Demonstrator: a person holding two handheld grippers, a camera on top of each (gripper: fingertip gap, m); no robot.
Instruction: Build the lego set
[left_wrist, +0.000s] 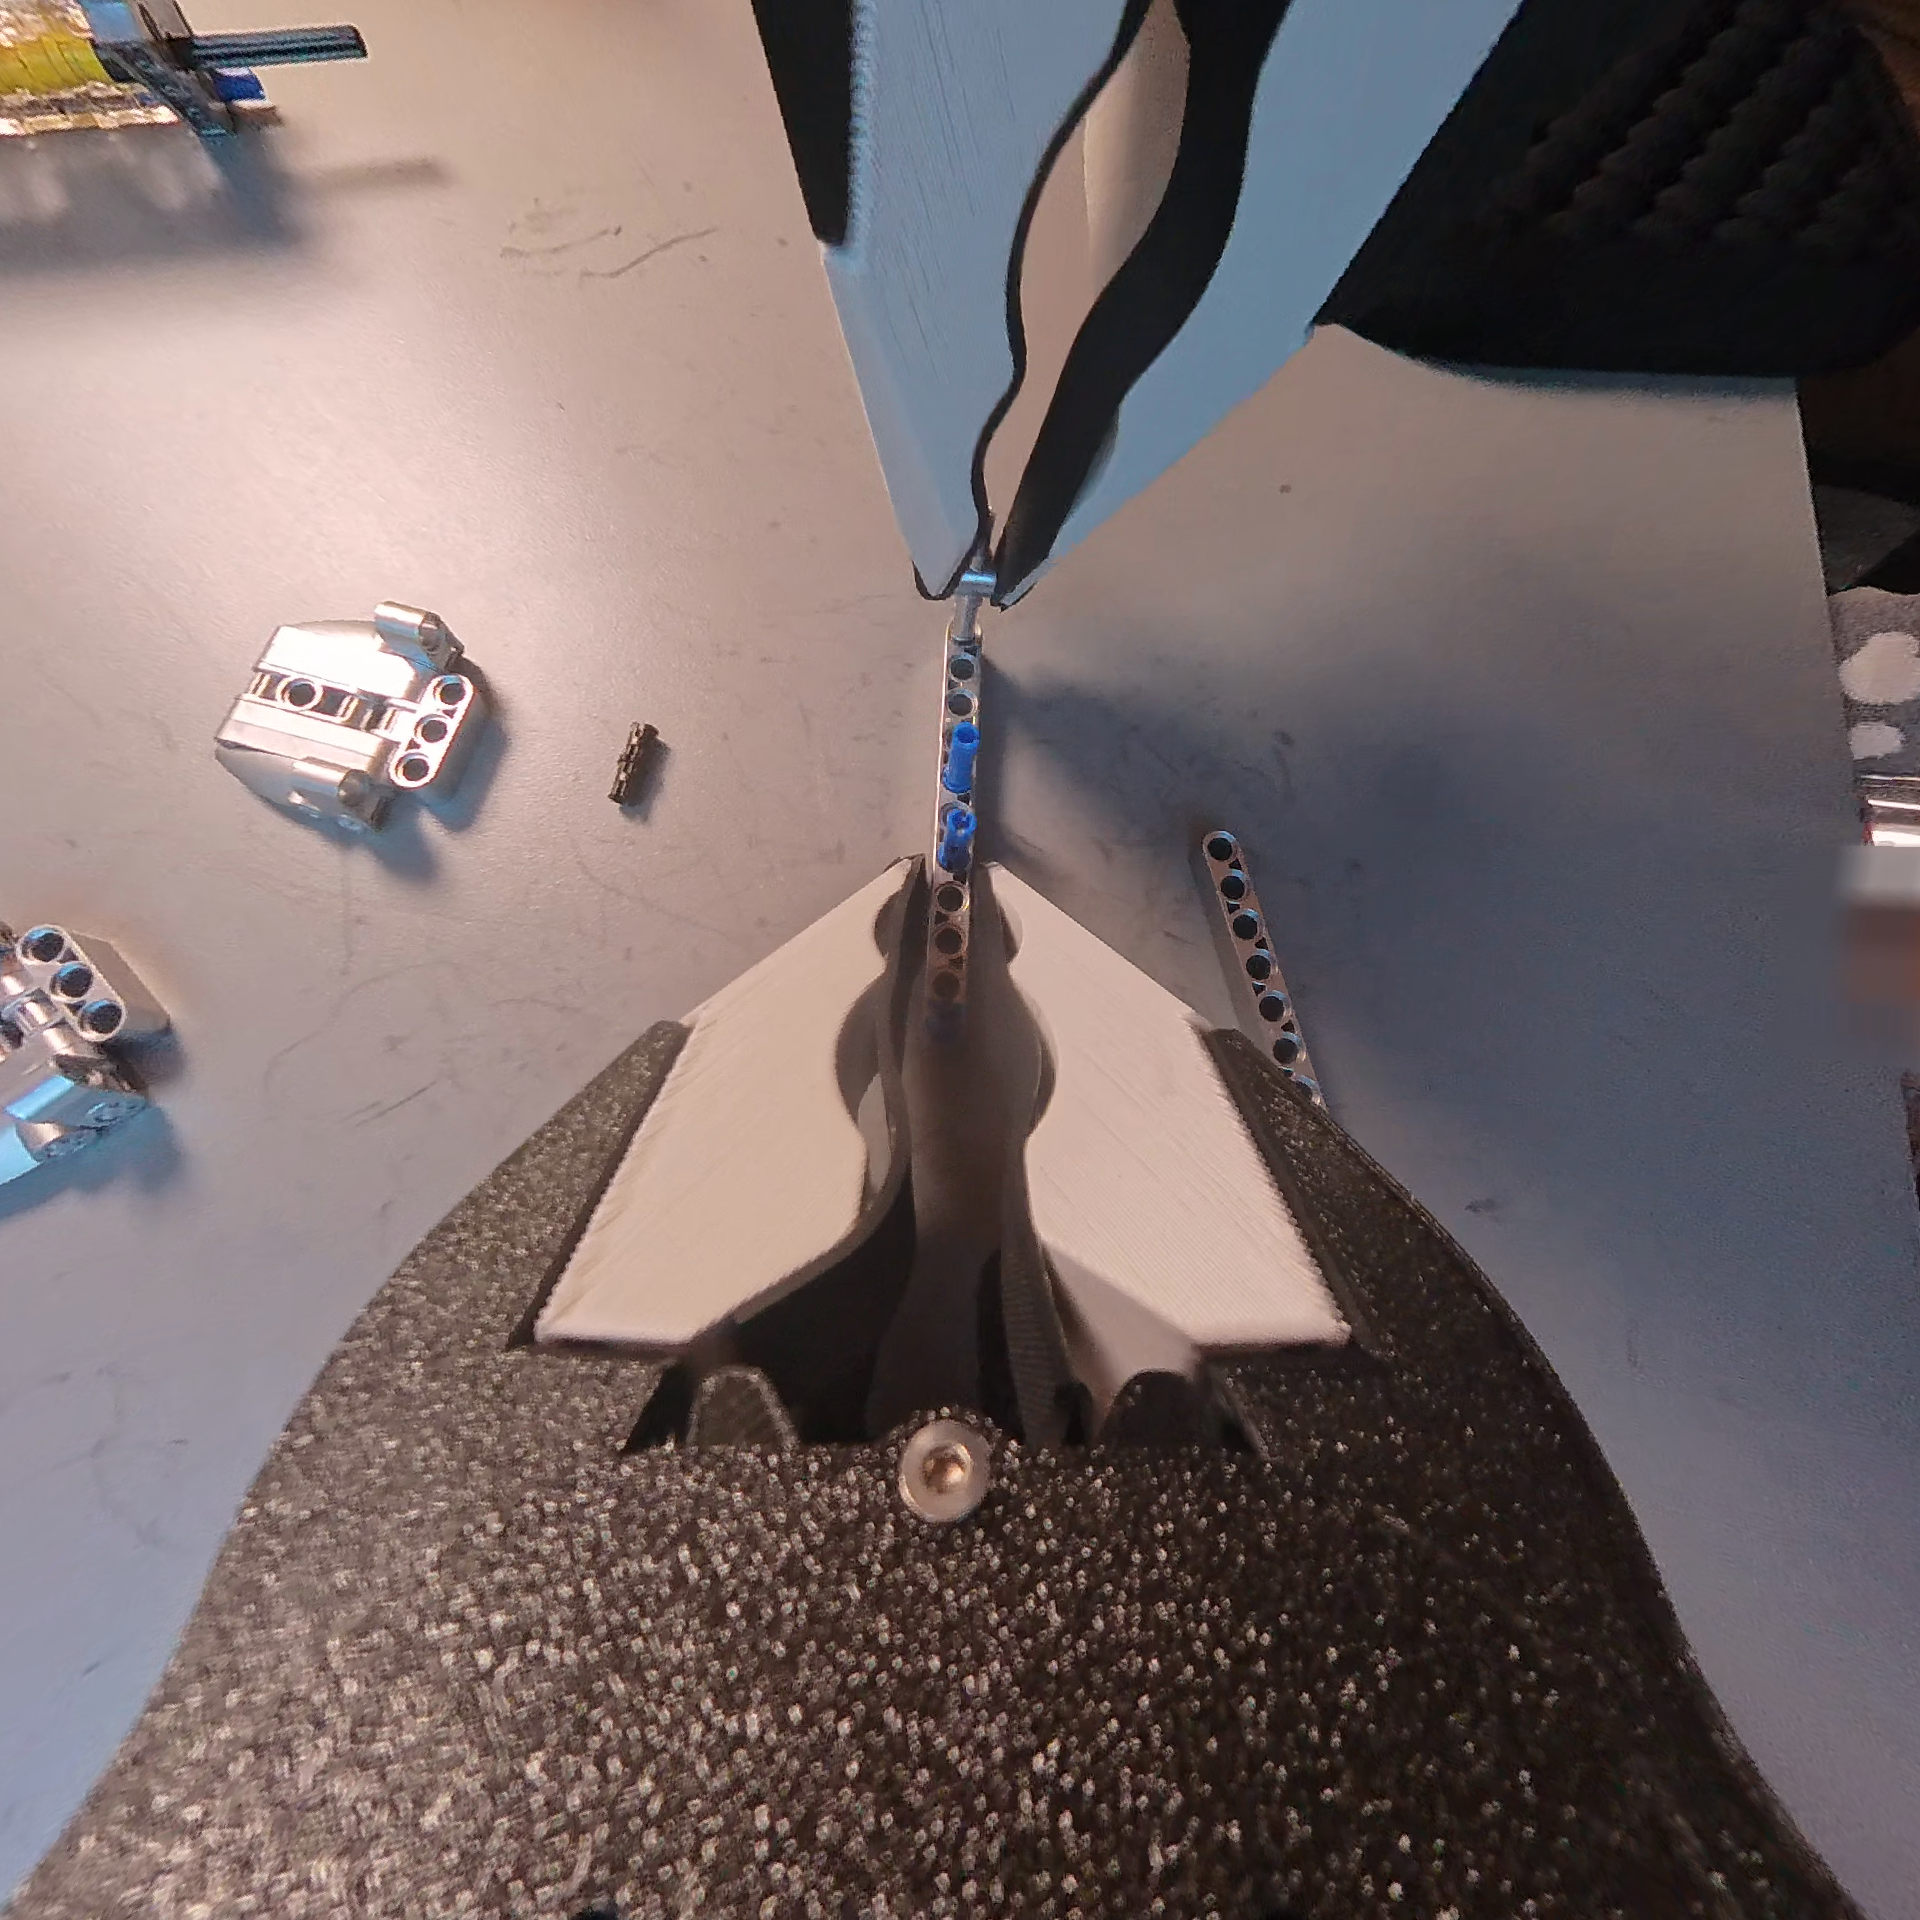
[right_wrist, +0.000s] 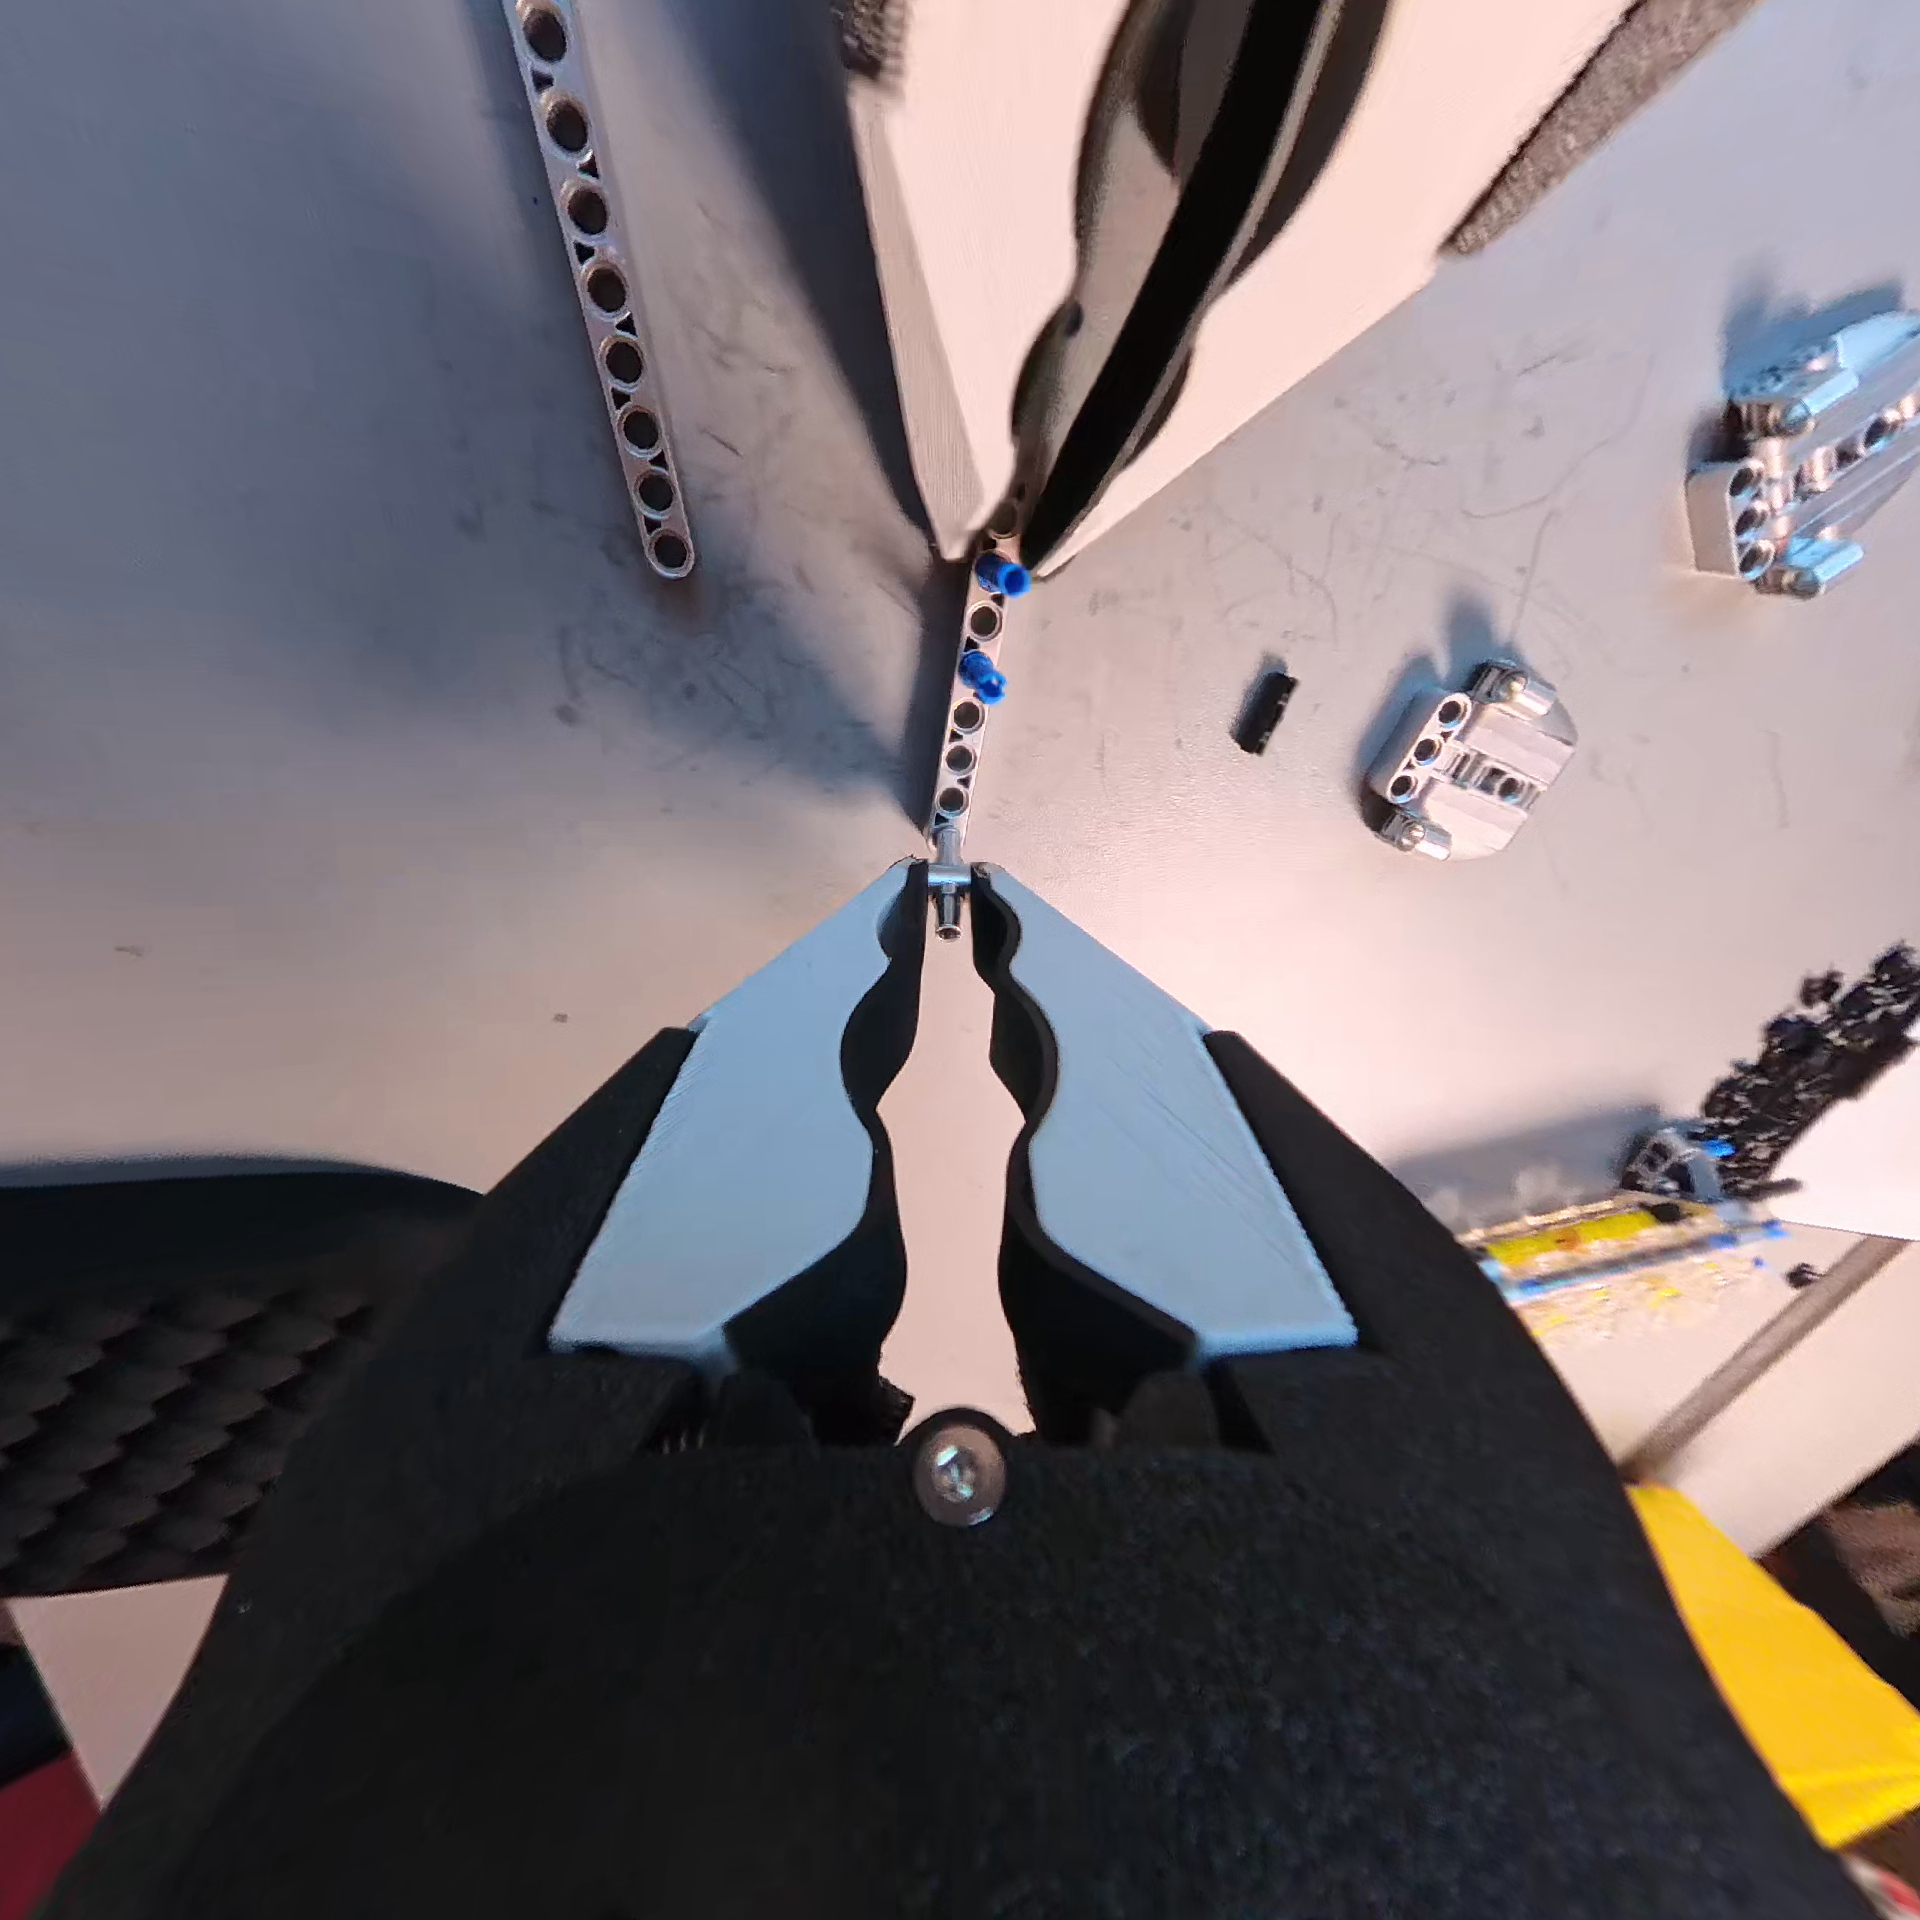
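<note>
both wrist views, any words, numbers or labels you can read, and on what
None can be read. The grey holed beam, the second beam, the grey panel piece and the small grey pin show no print. The yellow-and-blue clutter is too blurred to tell.

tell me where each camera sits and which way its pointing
Left wrist view: sits on the left gripper, looking forward along its fingers and down at the grey table; its own fingers clamp a grey holed beam, with the right gripper opposite.
Right wrist view: sits on the right gripper, facing back the other way; its own fingers pinch a small grey pin at the beam's end.
Shared: the beam, its blue pins, a loose second beam, a black connector.
</note>
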